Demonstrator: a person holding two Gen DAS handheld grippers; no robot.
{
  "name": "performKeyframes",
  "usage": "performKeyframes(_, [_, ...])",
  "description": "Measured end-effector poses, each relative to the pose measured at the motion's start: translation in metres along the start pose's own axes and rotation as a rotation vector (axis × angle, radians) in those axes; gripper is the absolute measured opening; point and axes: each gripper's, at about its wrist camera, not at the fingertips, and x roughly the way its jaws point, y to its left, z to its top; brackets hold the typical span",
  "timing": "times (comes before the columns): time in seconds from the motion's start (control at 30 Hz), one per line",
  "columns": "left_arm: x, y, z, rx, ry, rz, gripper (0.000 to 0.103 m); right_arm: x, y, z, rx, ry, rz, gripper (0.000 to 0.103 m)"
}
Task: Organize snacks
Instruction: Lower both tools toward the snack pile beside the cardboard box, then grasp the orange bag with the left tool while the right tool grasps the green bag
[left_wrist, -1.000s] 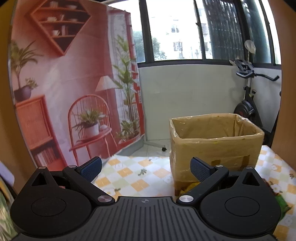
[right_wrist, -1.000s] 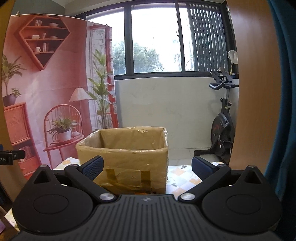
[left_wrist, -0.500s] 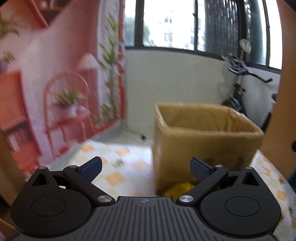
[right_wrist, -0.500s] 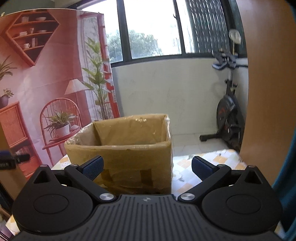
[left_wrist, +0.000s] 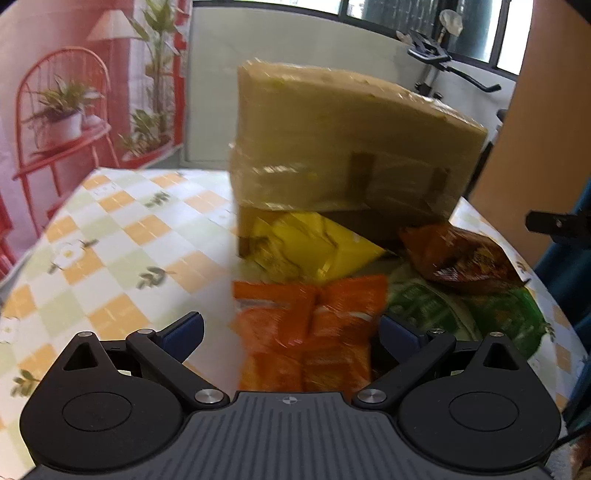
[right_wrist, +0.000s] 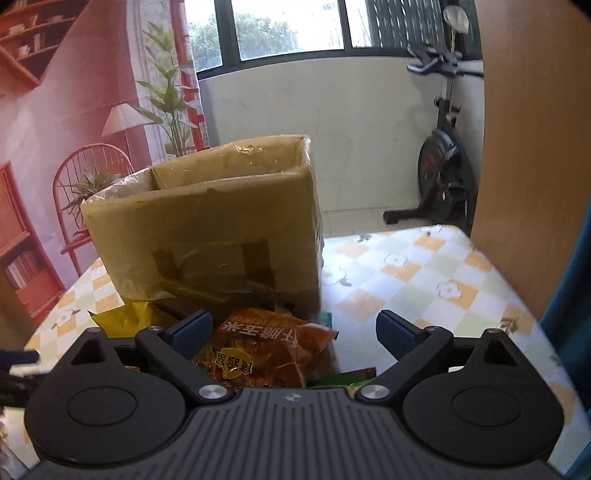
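Both grippers dipped toward snacks at table's near edge. We held left gripper (left_wrist: 291, 328) open over orange packet (left_wrist: 310, 332), blurred; right gripper (right_wrist: 294, 328), jaws just narrowing, empty over brown packet (right_wrist: 266, 350). Next: probably grasp, lift into box (right_wrist: 207, 229).

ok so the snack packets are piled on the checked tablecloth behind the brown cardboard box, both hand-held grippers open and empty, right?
Not behind. The snack packets, such as the orange foil packet and the yellow packet, lie in front of the brown cardboard box, on the near side, as the left wrist view shows. The rest holds: left hand-held gripper and right hand-held gripper are open and empty.
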Motion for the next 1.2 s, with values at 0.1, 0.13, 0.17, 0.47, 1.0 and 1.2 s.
performKeyframes(0.1, [0.01, -0.007, -0.005, 0.042, 0.021, 0.017, 0.102, 0.002, -0.002, -0.001, 0.001, 0.002, 0.0, 0.097])
performKeyframes(0.13, [0.013, -0.009, -0.007, 0.057, 0.022, 0.025, 0.102, 0.003, -0.003, -0.001, 0.001, 0.003, 0.001, 0.097])
performKeyframes(0.17, [0.018, -0.01, -0.009, 0.064, 0.022, 0.033, 0.102, 0.004, -0.004, -0.001, 0.002, 0.003, 0.005, 0.097])
performKeyframes(0.47, [0.033, 0.0, -0.012, 0.014, 0.054, 0.005, 0.102, 0.012, -0.009, -0.013, 0.017, 0.052, 0.027, 0.096])
performKeyframes(1.0, [0.048, 0.009, -0.022, -0.094, 0.122, -0.017, 0.092, 0.025, -0.023, -0.041, 0.01, 0.154, 0.019, 0.092])
performKeyframes(1.2, [0.045, 0.016, -0.025, -0.132, 0.111, -0.014, 0.086, 0.02, -0.014, -0.043, -0.063, 0.157, 0.033, 0.092])
